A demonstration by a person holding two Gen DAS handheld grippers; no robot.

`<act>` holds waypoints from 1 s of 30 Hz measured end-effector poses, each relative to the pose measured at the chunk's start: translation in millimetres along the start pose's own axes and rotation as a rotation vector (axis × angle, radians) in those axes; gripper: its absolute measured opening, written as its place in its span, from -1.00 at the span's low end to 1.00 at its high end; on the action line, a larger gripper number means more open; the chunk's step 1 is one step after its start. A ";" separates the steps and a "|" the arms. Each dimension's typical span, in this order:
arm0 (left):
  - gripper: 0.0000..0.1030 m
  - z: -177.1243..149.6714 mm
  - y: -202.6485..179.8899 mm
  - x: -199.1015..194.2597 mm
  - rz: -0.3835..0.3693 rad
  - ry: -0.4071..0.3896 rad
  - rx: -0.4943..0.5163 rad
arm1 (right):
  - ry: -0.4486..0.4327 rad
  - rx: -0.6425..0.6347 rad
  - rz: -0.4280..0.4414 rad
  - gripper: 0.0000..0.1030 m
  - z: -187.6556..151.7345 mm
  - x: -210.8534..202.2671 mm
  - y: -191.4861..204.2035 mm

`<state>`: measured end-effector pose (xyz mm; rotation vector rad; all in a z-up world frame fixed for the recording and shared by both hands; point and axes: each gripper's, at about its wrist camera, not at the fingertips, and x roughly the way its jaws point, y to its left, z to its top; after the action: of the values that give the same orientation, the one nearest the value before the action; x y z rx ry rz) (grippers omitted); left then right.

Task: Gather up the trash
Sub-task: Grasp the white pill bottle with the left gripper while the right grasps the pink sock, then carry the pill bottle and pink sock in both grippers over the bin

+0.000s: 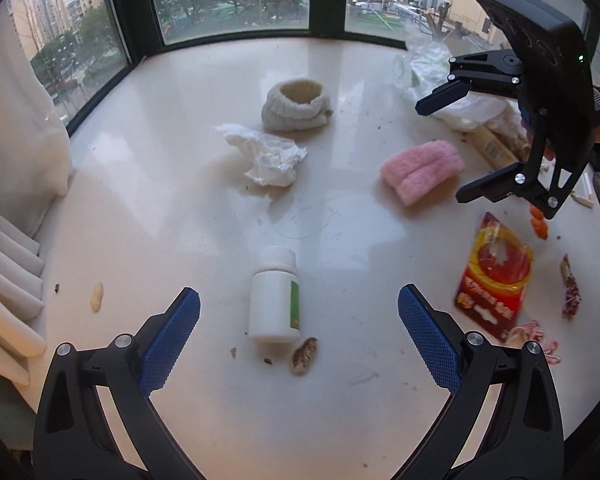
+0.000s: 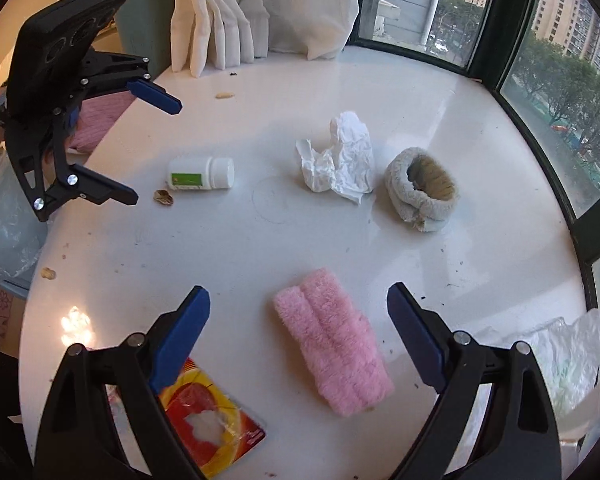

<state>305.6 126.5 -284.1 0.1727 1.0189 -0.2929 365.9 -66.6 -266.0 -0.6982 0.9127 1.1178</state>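
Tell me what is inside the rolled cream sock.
The cream sock lies open-mouthed on the white sill. Through the opening only its tan inner lining shows; nothing else appears inside, though the bottom of the hollow is shadowed and hidden.

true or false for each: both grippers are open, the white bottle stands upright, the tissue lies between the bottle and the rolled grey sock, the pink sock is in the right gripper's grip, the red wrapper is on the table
1. Both grippers are open. True: the left gripper and the right gripper both have their jaws spread and hold nothing.
2. The white bottle stands upright. False: it lies on its side.
3. The tissue lies between the bottle and the grey sock. True.
4. The pink sock is in the right gripper's grip. False: it lies on the table, with the open jaws either side, not touching it.
5. The red wrapper is on the table. True.
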 end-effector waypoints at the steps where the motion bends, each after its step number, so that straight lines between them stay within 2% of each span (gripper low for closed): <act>1: 0.87 -0.3 2.1 6.4 -0.003 0.005 0.003 | 0.005 0.001 0.008 0.69 0.0 3.1 -1.7; 2: 0.87 -0.5 2.2 10.3 -0.006 0.006 0.007 | 0.012 -0.003 0.010 0.69 -0.3 5.8 -3.0; 5: 0.82 -2.7 4.0 25.4 -0.019 0.020 0.018 | 0.042 -0.024 0.029 0.50 -2.3 13.7 -5.7; 8: 0.75 -5.7 3.3 36.7 -0.025 0.027 0.026 | 0.073 -0.052 0.033 0.50 -8.1 22.2 -7.2; 10: 0.58 -5.4 2.8 40.9 -0.026 0.026 0.029 | 0.084 -0.054 0.044 0.43 -10.8 24.8 -8.7; 12: 0.54 -5.5 3.7 43.8 -0.030 0.025 0.028 | 0.086 -0.052 0.050 0.32 -11.2 26.9 -10.8; 15: 0.49 -6.8 4.7 47.7 -0.023 0.027 0.034 | 0.088 -0.050 0.054 0.28 -12.0 28.5 -13.7; 17: 0.29 -7.9 5.5 49.6 -0.016 0.031 0.031 | 0.086 -0.047 0.059 0.27 -12.5 28.8 -15.4; 25: -0.42 -6.4 4.8 47.5 -0.013 0.023 0.029 | 0.088 -0.034 0.069 -0.09 -11.8 34.0 -19.9; 30: -0.42 -6.1 0.2 44.0 -0.019 0.015 0.040 | 0.084 -0.018 0.062 -0.37 -13.2 33.6 -20.1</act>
<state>322.3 121.4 -324.9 0.2018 1.0309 -0.3302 387.2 -69.1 -301.3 -0.7400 1.0023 1.1596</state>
